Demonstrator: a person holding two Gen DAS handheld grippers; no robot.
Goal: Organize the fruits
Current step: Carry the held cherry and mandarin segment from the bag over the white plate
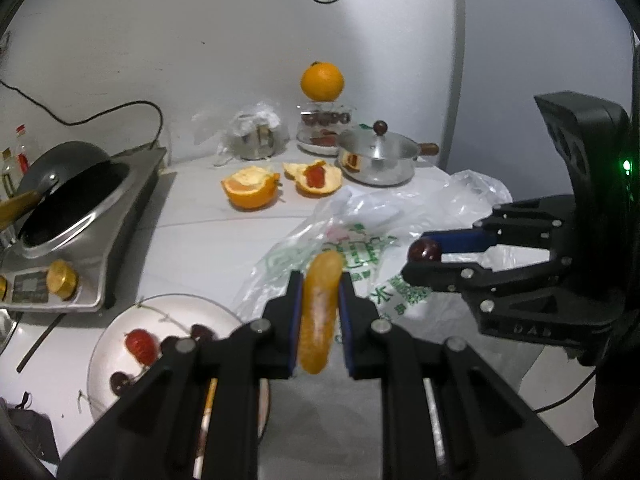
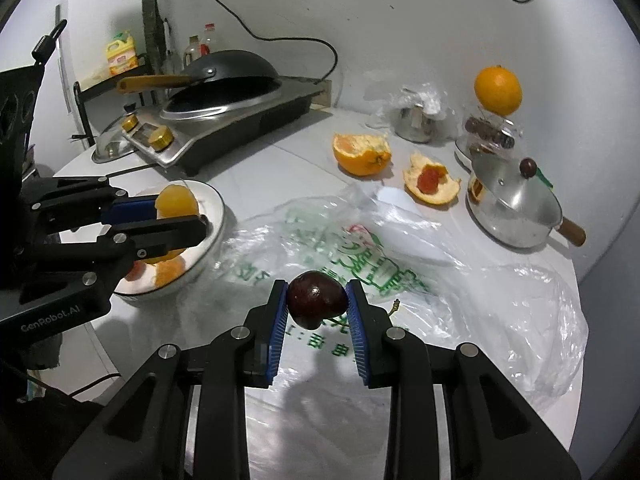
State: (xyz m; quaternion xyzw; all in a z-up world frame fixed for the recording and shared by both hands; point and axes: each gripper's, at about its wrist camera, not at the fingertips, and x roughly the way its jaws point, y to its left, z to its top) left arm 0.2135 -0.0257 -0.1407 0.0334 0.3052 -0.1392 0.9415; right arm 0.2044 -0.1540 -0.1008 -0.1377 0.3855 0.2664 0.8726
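Nearby, plastic bag (image 2: pixel 360 248) lies between plate (image 2: pixel 216 204) and pot (image 2: pixel 516 208).

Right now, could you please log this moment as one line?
left claw: shut on orange segment | right claw: shut on cherry | both above plastic bag

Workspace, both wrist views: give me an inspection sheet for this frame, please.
Surface: white counter, partly under a crumpled plastic bag.
Job's things: orange segment in left gripper; cherry in right gripper; white plate holding a strawberry, cherries and an orange piece.
Clutter: peeled orange half, peel with a red piece inside, lidded steel pot, whole orange on a glass jar.
Grippers: both shut on fruit.
Cables: black cord to the cooktop; loop on the wall.
Surroundings: wok on cooktop, bottles behind.
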